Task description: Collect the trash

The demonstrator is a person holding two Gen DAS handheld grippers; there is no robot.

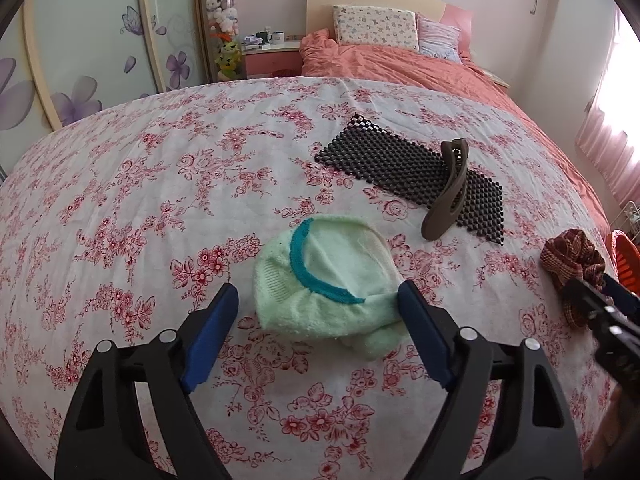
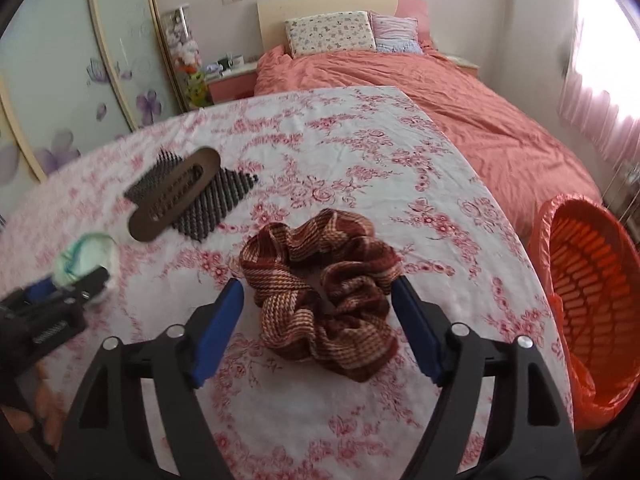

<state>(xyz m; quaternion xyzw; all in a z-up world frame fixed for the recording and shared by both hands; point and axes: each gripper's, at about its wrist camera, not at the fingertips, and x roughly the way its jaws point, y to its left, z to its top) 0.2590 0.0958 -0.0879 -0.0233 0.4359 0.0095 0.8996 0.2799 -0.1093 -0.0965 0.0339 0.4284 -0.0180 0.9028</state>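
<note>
A pale green sock with a teal cuff [image 1: 332, 280] lies on the floral cloth [image 1: 160, 200]. My left gripper [image 1: 318, 300] is open, its blue pads either side of the sock's near end. A brown plaid scrunchie [image 2: 324, 292] lies on the same cloth. My right gripper [image 2: 318, 296] is open with its pads on both sides of the scrunchie. A brown hair clip [image 1: 450, 192] rests on a black mesh mat [image 1: 404, 168]. An orange basket lined with an orange bag [image 2: 588, 312] stands to the right of the table. The scrunchie [image 1: 572, 264] and the right gripper also show in the left wrist view.
A bed with a salmon cover [image 2: 460, 120] and pillows lies beyond the table. A nightstand with mugs [image 1: 272, 46] and a tube of plush toys stand at the back left. Wardrobe doors with flower prints line the left wall. A curtained window is on the right.
</note>
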